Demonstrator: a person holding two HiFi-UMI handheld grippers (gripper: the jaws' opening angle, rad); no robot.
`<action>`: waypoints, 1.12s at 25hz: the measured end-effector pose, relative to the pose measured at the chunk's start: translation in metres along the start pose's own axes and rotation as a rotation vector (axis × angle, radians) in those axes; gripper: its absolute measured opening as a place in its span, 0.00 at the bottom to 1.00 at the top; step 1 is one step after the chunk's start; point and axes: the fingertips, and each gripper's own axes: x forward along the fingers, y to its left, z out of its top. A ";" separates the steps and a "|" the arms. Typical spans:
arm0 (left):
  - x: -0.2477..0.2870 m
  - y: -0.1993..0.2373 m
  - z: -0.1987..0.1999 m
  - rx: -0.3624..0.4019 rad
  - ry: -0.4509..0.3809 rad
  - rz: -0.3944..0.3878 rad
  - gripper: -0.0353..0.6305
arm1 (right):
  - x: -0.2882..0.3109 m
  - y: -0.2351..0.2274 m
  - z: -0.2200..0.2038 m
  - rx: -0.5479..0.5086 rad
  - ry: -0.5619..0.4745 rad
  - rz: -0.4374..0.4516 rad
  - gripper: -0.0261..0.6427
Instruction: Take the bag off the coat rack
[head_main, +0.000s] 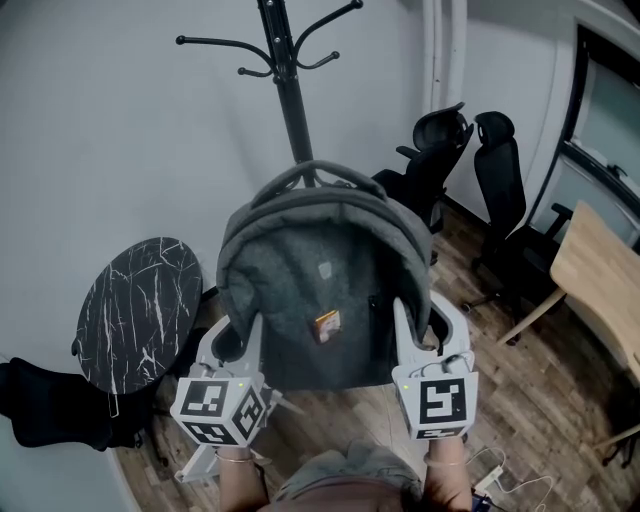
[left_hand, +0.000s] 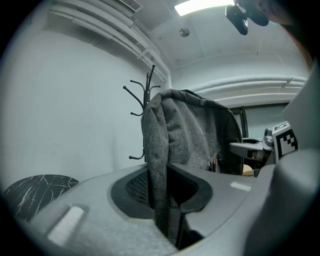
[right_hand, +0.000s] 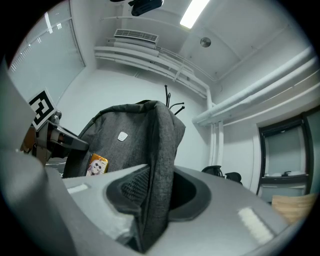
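The person holds the grey bag up in front of the coat rack, below its top hooks. The left gripper is pinched nearly closed on the fabric of the bag's left edge, and the right gripper likewise on the right edge. Gripping both sides probably keeps the bag level, so it comes away without swinging.

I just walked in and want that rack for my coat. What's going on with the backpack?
A person holds a gripper in each hand. The left gripper is shut on the left edge of the grey backpack, the right gripper on its right edge, holding it up in front of the coat rack. The rack's upper hooks are bare; whether the bag's top handle hangs on a lower hook cannot be told.
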 end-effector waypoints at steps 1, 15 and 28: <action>-0.001 0.001 0.000 0.000 0.002 -0.004 0.17 | -0.001 0.002 0.000 0.001 0.003 -0.003 0.19; -0.043 0.010 -0.006 -0.023 0.032 -0.057 0.17 | -0.038 0.035 0.012 -0.009 0.048 -0.046 0.19; -0.102 0.002 -0.016 -0.059 0.021 -0.054 0.17 | -0.090 0.061 0.024 -0.035 0.059 -0.039 0.19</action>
